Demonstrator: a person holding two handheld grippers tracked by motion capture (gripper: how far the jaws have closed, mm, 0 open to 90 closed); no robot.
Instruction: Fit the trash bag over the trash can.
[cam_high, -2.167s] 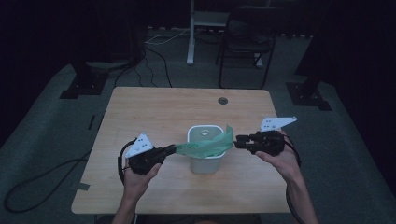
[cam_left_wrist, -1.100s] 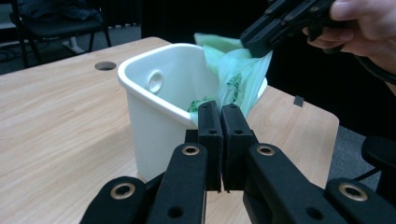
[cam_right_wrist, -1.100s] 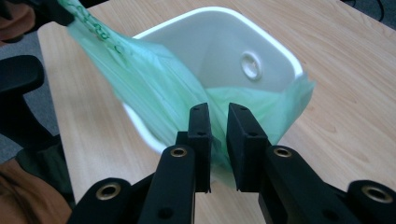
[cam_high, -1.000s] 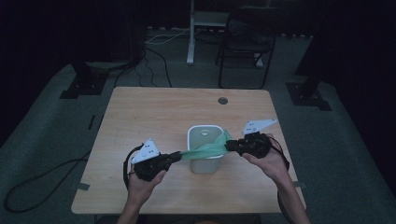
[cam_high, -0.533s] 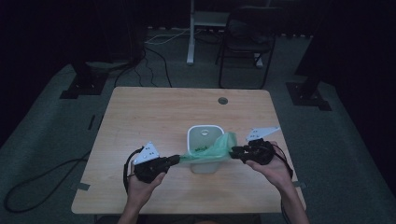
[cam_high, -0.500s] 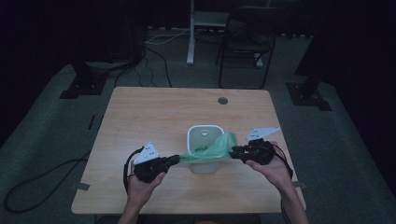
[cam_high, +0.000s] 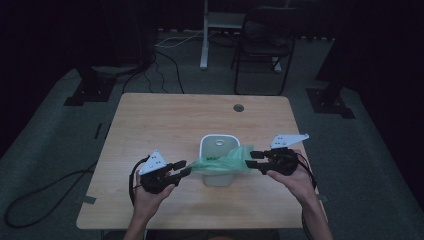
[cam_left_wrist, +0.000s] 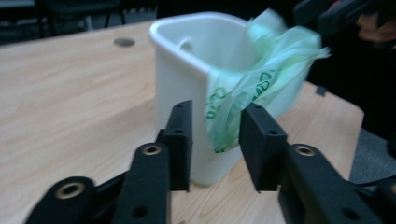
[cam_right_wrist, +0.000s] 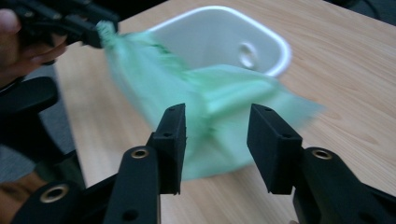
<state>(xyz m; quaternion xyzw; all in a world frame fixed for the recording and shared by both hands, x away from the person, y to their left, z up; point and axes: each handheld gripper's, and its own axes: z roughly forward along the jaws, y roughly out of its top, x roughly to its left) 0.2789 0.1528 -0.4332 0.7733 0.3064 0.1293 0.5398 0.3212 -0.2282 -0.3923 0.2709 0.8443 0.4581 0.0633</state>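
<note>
**Green liner let go over the near rim of the bin**

Wood table (cam_high: 165, 120), seen from above, left to right. At the near left a hand holds the left gripper (cam_high: 184, 169), its tips just beside the left end of the bag (cam_high: 222, 162). Its jaws have just been opening; in the left gripper view they stand apart, with the bag's lower corner (cam_left_wrist: 224, 126) hanging in the gap and neither pad pressing on it.

At centre stands the white bin (cam_high: 216, 145), upright, toward the near edge. The thin green bag is draped over the bin's near rim, part inside and part down the outer wall, its printed side showing in the left gripper view.

At the right, the right gripper (cam_high: 254, 156) sits at the bag's right end. Its jaws have also just been opening; in the right gripper view they are spread, the film (cam_right_wrist: 210, 112) blurred between them and free of both pads.

Compared with the picture half a second back, when the bag was stretched taut between both closed grippers above the bin, it now slackens onto the rim. This probably ends the stretching step. The mouth is not yet folded round the whole rim, so the far side and corners likely need fresh pinches.
</note>
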